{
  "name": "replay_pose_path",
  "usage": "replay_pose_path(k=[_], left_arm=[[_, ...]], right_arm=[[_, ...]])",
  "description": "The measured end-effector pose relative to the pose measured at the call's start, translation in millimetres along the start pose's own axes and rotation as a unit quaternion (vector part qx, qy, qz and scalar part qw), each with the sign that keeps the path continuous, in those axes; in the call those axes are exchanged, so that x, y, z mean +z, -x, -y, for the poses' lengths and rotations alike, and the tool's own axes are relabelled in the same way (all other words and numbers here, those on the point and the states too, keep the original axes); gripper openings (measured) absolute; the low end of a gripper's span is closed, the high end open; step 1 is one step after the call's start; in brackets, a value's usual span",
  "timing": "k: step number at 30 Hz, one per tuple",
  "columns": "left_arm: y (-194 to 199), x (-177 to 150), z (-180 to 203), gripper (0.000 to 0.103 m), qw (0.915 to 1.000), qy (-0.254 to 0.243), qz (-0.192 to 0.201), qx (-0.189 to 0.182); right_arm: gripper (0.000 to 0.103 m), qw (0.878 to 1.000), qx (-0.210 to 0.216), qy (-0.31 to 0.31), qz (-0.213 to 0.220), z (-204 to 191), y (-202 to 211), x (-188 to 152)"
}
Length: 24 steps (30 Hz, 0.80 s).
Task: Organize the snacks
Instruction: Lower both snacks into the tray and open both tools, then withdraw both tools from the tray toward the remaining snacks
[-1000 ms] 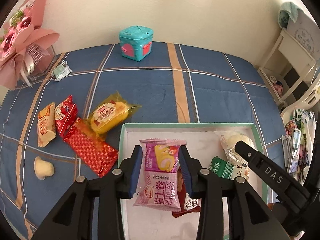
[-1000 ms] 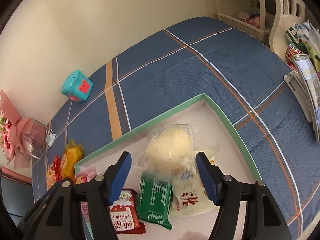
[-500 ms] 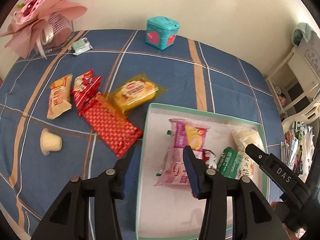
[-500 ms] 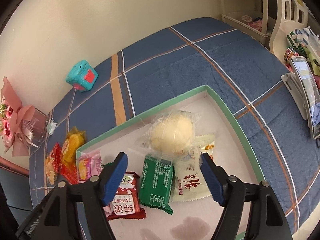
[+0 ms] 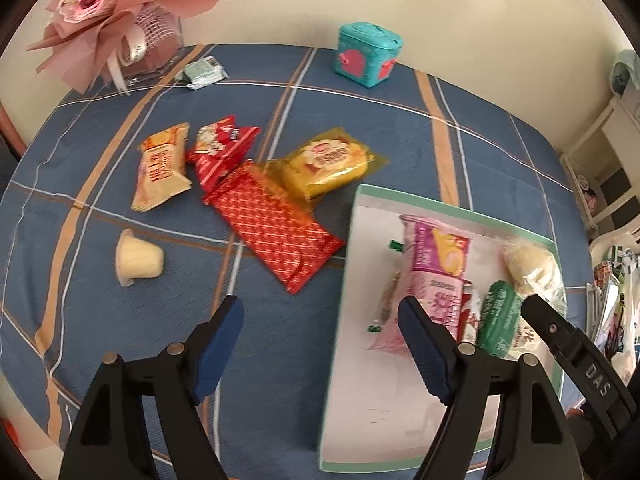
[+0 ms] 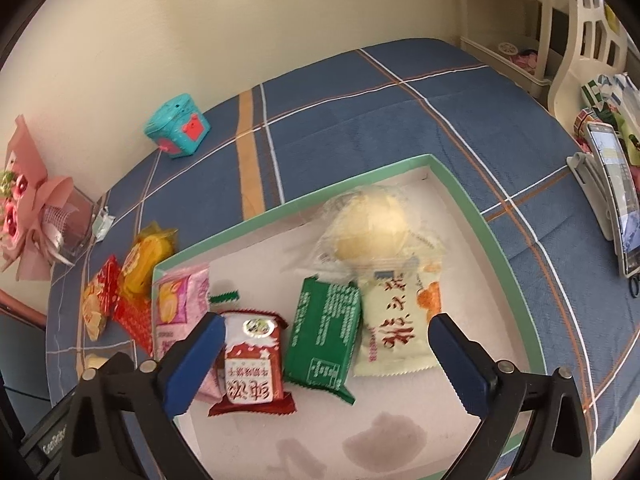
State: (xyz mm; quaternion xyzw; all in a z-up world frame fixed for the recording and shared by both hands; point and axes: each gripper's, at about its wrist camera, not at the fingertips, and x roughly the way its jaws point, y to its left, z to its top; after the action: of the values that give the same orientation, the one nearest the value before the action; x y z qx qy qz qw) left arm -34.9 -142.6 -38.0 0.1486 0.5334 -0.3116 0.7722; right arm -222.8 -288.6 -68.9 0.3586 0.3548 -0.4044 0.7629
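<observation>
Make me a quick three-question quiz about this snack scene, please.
1. True or false: the pink packet lies inside the tray.
2. Which lies nearest the tray on the cloth: A) pudding cup, B) red wafer pack, C) teal box?
3. Fill in: both the left gripper and right gripper have their jaws ____ and hold nothing.

Key: 1 true; 2 B; 3 open.
</observation>
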Motion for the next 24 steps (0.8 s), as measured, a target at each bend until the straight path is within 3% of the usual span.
replay_pose_path(k=[3,7,24], left_arm=[[2.2,-2.4,-8.1,0.093,0.9999,0.005,0.007,0.008],[6.9,-4.3,-16.0,0.097,0.9997,0.009,0.02,0.015],[26.7,-3.9,-64.2,0.098,0.9953,0.034,0.078,0.044]], right_arm=[[0.103,1.0,0.0,0.014,0.005,-5.7,4.9,-5.2],[0.103,0.999,-0.001,0.033,0.02,-16.1,15.5,-12.3],[0.103,0.993,0.023,0.103,0.054,-59.3,34.9,-44.0]])
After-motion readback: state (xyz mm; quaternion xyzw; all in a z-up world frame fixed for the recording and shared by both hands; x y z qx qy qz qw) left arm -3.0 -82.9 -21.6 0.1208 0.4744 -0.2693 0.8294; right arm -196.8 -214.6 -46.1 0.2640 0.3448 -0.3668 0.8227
